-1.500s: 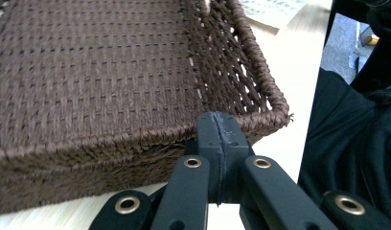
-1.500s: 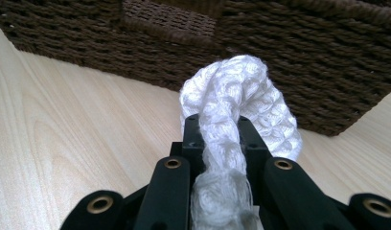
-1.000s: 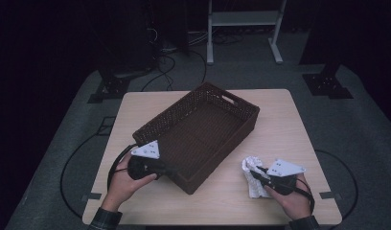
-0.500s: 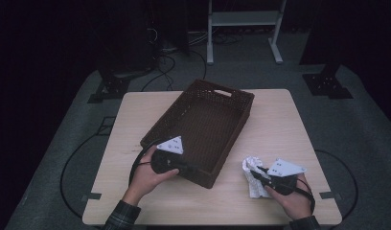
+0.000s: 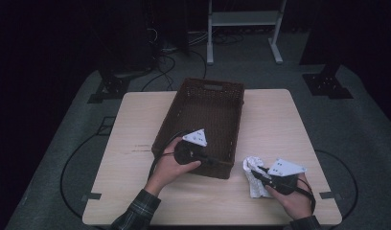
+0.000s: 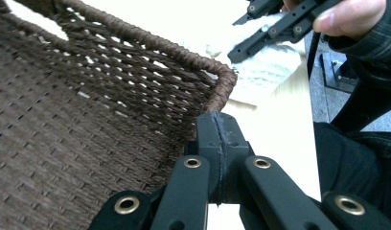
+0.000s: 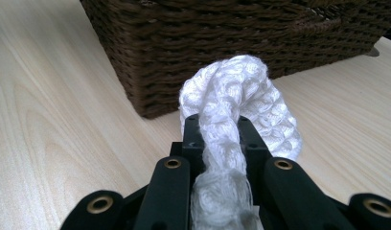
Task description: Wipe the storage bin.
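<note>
Left claw (image 6: pixel 217 125): pressing jaws together on the near rim of the brown wicker basket (image 5: pixel 203 115), gripping at its front corner. Right claw (image 7: pixel 217 129): pinching a white knitted cloth (image 7: pixel 241 96), resting on the surface (image 5: pixel 136 124) just beside the basket's near right corner.

Lab or recording studio: pale wooden table (image 5: pixel 136 124) on grey floor mat (image 5: pixel 78 120), black stand bases (image 5: pixel 112 88), tangled cables (image 5: pixel 165 62), white metal frame (image 5: pixel 244 19) at frame top, dark surroundings.
</note>
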Demonstrator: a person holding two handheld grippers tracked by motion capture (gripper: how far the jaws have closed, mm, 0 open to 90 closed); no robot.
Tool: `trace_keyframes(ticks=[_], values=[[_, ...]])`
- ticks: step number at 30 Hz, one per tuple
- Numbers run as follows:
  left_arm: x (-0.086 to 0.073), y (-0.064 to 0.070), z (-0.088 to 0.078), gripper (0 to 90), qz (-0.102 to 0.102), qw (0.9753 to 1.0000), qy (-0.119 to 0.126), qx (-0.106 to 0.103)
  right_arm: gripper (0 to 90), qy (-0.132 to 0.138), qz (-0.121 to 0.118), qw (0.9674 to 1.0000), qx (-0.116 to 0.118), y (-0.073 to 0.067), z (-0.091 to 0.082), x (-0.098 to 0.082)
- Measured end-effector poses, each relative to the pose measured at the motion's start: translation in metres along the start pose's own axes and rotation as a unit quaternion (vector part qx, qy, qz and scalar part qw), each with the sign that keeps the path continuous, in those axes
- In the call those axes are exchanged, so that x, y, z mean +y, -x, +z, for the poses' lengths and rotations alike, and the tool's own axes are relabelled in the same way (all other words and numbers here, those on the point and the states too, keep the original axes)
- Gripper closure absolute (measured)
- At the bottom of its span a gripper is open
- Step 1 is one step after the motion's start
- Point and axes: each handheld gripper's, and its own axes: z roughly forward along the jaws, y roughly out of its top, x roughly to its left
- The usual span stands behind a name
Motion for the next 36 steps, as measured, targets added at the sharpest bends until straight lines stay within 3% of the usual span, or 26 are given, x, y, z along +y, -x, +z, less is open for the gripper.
trace_keyframes(ticks=[4, 8, 13, 21, 24, 27, 31, 36], values=[[0.002, -0.001, 0.003, 88.2, 0.001, 1.0000, 0.002, -0.004, 77.6, 0.001, 0.001, 1.0000, 0.000, 0.001, 0.000, 0.000], [0.002, 0.000, -0.003, 80.0, 0.002, 0.9999, 0.006, -0.008, 77.6, 0.001, 0.001, 1.0000, 0.000, 0.000, 0.000, -0.001], [-0.001, -0.005, -0.018, 71.3, 0.001, 0.9999, 0.010, 0.006, 77.6, 0.001, 0.002, 1.0000, -0.001, 0.001, 0.000, -0.001], [-0.017, -0.021, -0.034, 64.4, -0.023, 0.9994, 0.003, 0.026, 77.6, 0.000, 0.002, 1.0000, 0.001, 0.000, 0.001, -0.001], [-0.022, -0.024, -0.035, 63.5, -0.031, 0.9990, -0.004, 0.031, 77.6, -0.001, 0.003, 1.0000, 0.000, 0.001, 0.001, -0.002], [-0.024, -0.026, -0.033, 65.3, -0.036, 0.9990, -0.012, 0.023, 77.6, 0.001, 0.004, 1.0000, -0.001, 0.002, 0.001, -0.002], [-0.024, -0.025, -0.033, 74.5, -0.030, 0.9993, -0.015, 0.017, 77.5, 0.000, 0.005, 1.0000, -0.002, 0.002, 0.000, -0.002], [-0.023, -0.023, -0.032, 75.9, -0.029, 0.9993, -0.017, 0.017, 77.5, 0.000, 0.005, 1.0000, -0.003, 0.002, -0.001, -0.002]])
